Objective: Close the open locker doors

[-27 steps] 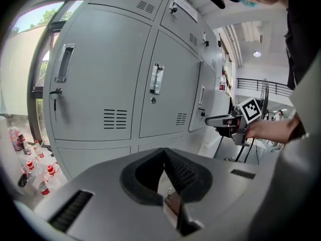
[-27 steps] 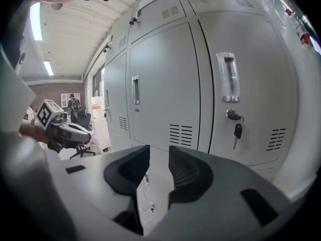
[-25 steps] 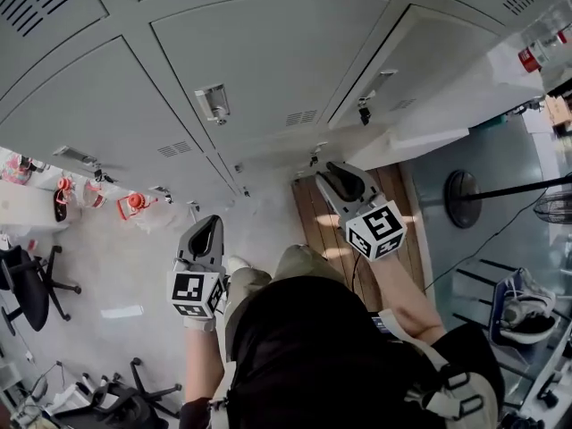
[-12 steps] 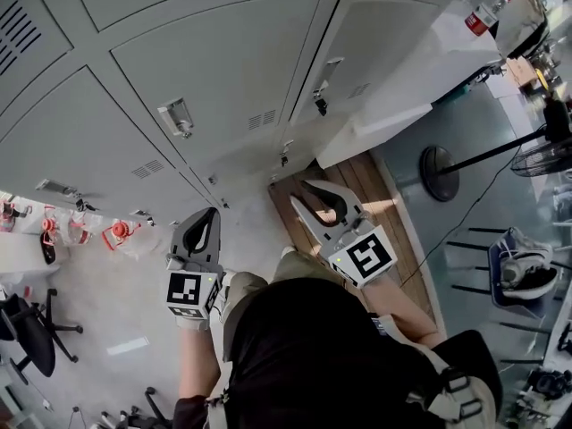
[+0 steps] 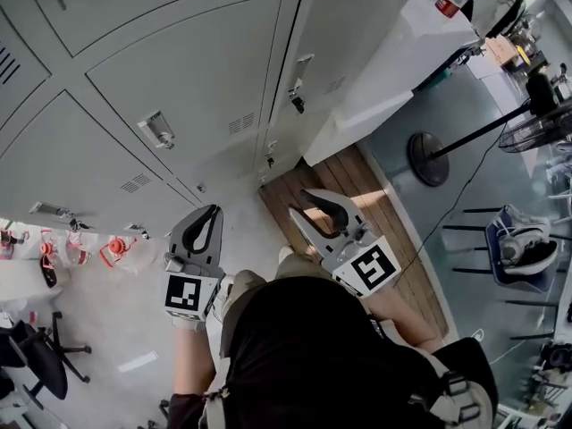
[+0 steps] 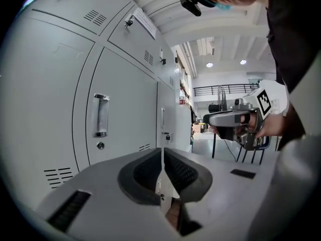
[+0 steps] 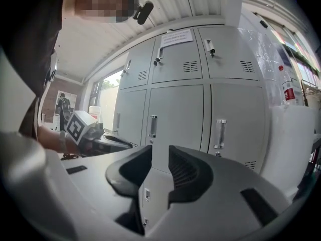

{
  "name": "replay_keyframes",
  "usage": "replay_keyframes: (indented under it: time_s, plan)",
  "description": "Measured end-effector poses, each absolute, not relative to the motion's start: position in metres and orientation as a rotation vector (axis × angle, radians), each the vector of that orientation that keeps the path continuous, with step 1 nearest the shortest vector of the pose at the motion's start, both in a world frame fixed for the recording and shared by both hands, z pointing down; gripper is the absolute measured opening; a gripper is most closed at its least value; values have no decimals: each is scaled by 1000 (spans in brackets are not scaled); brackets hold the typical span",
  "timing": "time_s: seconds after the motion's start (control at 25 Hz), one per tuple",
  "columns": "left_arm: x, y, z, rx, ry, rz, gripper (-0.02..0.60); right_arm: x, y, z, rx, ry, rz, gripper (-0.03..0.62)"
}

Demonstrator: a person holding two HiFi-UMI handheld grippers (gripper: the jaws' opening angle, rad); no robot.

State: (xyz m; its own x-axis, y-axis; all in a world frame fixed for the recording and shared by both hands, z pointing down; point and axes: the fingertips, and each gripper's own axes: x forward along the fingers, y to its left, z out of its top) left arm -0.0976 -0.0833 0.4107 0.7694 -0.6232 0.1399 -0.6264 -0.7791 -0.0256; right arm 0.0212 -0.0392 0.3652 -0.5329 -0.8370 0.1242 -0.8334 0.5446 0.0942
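Right hand-held gripper (image 5: 299, 202) just narrowed, slightly apart, empty (left hand-held gripper (image 5: 212, 211) closed, empty).

Lockers (image 5: 179, 70) smooth satin-painted metal, handles (image 5: 156, 130) bright polished metal, board (image 5: 357, 195) bare slatted wood, right gripper (image 7: 159, 159) matt grey plastic with ribbed dark pads (image 7: 183, 172), floor (image 5: 465, 150) glossy.

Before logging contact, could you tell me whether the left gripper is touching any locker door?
Apart. The left gripper view shows the left gripper with its shut fingers in open air, the locker doors standing clear beyond them.
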Motion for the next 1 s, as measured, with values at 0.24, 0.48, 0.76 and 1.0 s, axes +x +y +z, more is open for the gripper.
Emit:
replay_keyframes:
  time_s: [0.24,0.48,0.76,1.0]
  plan:
    - [-90,-78,404,2930,-975,229,9,24,-34,369,1452,-2607,-52,99]
    - [-91,-75,407,2946,-956,214,9,25,-35,377,1462,-2615,21,98]
    - [-95,-72,404,2901,-952,211,9,21,-39,380,1451,-2657,89,98]
    - [-93,-71,406,2927,-951,186,9,16,-42,383,1420,-2683,115,98]
